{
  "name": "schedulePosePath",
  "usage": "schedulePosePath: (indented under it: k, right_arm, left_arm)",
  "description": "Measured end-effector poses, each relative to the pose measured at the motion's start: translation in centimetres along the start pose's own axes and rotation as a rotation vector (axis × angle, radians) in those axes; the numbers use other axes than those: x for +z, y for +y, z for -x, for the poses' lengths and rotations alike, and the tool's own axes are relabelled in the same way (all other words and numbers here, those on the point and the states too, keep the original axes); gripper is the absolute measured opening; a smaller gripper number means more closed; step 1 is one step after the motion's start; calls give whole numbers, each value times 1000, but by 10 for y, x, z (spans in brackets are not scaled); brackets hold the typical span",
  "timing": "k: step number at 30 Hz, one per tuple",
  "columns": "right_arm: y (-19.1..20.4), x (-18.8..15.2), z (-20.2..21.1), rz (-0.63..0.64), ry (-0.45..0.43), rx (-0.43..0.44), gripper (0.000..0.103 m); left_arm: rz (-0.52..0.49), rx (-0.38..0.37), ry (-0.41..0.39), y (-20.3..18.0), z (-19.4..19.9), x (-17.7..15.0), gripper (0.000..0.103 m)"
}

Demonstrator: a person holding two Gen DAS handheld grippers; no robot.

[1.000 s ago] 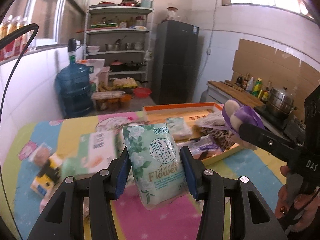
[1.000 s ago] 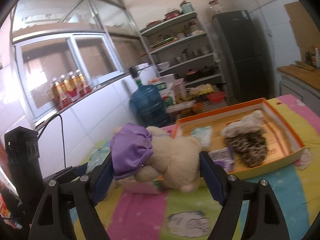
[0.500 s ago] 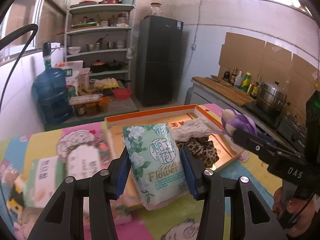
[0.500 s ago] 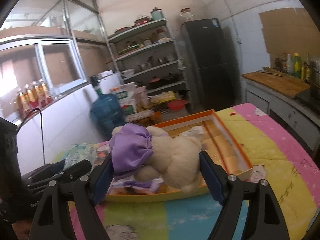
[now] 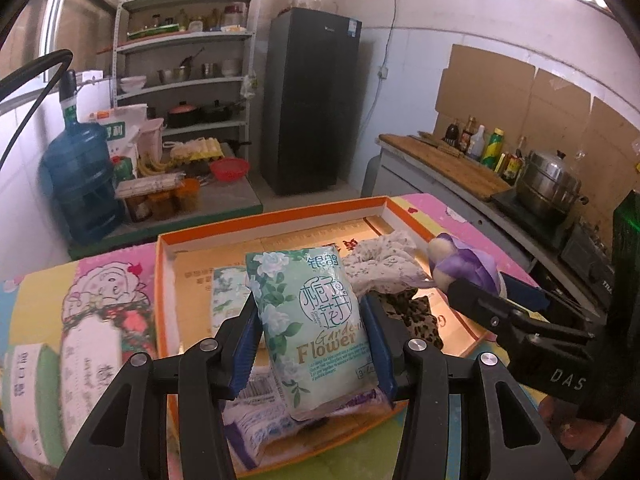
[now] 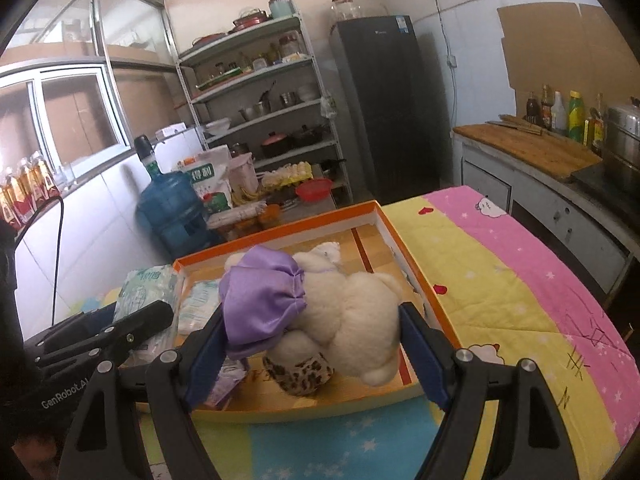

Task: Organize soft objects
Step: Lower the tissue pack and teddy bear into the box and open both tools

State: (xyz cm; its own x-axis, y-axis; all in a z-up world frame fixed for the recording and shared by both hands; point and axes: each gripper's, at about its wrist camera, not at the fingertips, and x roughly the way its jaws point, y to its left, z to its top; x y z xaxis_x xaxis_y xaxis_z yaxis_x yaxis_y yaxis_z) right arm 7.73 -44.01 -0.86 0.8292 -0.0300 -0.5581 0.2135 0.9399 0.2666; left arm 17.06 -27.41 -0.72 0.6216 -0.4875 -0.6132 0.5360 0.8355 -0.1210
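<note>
In the left wrist view, the left claw [image 5: 312,344] was clamped on a green tissue pack [image 5: 314,328] printed with white flowers and the word "Flower", its blue pads pressed against both sides of the pack, which stood nearly upright and was held above the near part of the orange tray [image 5: 280,216]. Inside the tray lay another pale tissue pack [image 5: 226,292], a white patterned cloth [image 5: 384,256] and a leopard-print cloth [image 5: 416,316], the two cloths touching. Under the claw, at the near edge of the tray, sat a purple-printed packet [image 5: 256,408]. To the right, the right claw [image 5: 480,294] held a plush toy in purple fabric over the tray's right side. In the right wrist view, the right claw [image 6: 316,344] gripped the cream plush bear [image 6: 352,320] with its purple satin dress between the blue pads, above the tray [image 6: 420,276] on the colourful tabletop [image 6: 500,280]. A leopard-print piece [image 6: 300,372] showed just beneath the bear. At the left, the left claw [image 6: 132,320] carried its green pack [image 6: 146,288] beside the tray's left edge.
</note>
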Motion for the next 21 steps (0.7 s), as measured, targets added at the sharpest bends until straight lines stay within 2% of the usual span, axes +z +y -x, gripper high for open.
schedulePosePath:
  k: [9, 15, 18, 21]
  right_arm:
    - [-3, -2, -27, 4, 42, -17, 81]
    - [-3, -2, -37, 14, 58, -25, 83]
    - [-3, -3, -41, 16, 71, -29, 85]
    - [-3, -3, -42, 19, 70, -37, 87]
  left_arm:
    - [11, -3, 69, 0, -38, -6, 51]
    - [27, -21, 89, 2, -50, -6, 53]
    - [49, -31, 108, 6, -55, -6, 57]
    - [61, -19, 105, 10, -54, -6, 67]
